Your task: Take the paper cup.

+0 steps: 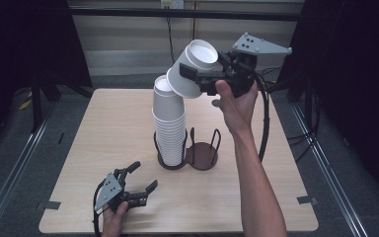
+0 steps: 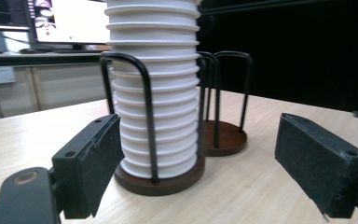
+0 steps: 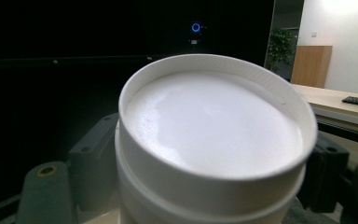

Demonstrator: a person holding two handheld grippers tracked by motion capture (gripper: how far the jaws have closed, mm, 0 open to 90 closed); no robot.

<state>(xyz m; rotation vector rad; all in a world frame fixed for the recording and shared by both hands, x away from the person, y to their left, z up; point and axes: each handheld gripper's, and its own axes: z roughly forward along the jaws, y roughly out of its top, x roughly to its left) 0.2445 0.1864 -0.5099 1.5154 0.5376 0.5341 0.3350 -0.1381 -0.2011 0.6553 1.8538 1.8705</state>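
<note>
Cup (image 1: 193, 69) held tilted, base outward, pinched between the jaws of the right gripper (image 1: 205, 79), above and just right of the stack of cups (image 1: 169, 123) standing in the left ring of the wire holder (image 1: 202, 155) at mid-table. Left gripper (image 1: 140, 183) rests near edge, jaws spread, empty. Judged step: a cup just off the stack top, or about to go on; which, cannot tell. Next move likely needs a level, steady carry
</note>
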